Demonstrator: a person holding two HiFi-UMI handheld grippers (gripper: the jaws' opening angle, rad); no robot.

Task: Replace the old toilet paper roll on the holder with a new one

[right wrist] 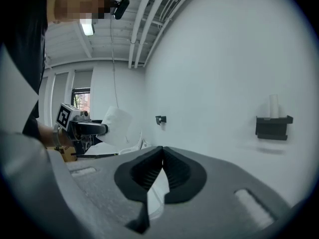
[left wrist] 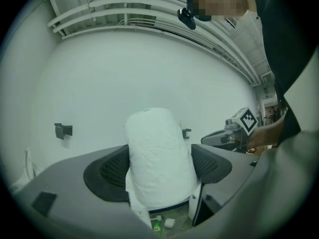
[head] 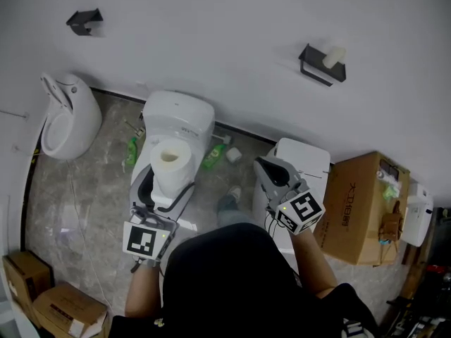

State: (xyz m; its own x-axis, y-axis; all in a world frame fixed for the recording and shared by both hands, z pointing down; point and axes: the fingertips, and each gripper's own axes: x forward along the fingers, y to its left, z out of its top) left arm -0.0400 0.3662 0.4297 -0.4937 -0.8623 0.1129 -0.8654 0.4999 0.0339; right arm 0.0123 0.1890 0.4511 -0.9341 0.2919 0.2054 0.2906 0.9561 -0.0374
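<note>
In the head view my left gripper [head: 166, 189] is shut on a full white toilet paper roll [head: 169, 160], held upright above the toilet. The left gripper view shows that new roll [left wrist: 159, 156] pressed between both pads. My right gripper [head: 265, 165] is shut and empty, its jaws [right wrist: 162, 158] meeting with nothing between them. The black wall holder [head: 322, 67] is ahead and to the right, apart from both grippers. On it stands the old roll, a thin pale core [head: 334, 56]. The same holder [right wrist: 273, 126] and core [right wrist: 273, 105] appear in the right gripper view.
A white toilet [head: 184, 115] is below the left gripper, a urinal [head: 67, 115] to its left. A second black holder [head: 84, 21] hangs at the far left. A white bin [head: 306, 162], a cardboard box [head: 359, 203], green bottles [head: 213, 157] and a small roll [head: 233, 154] stand on the floor.
</note>
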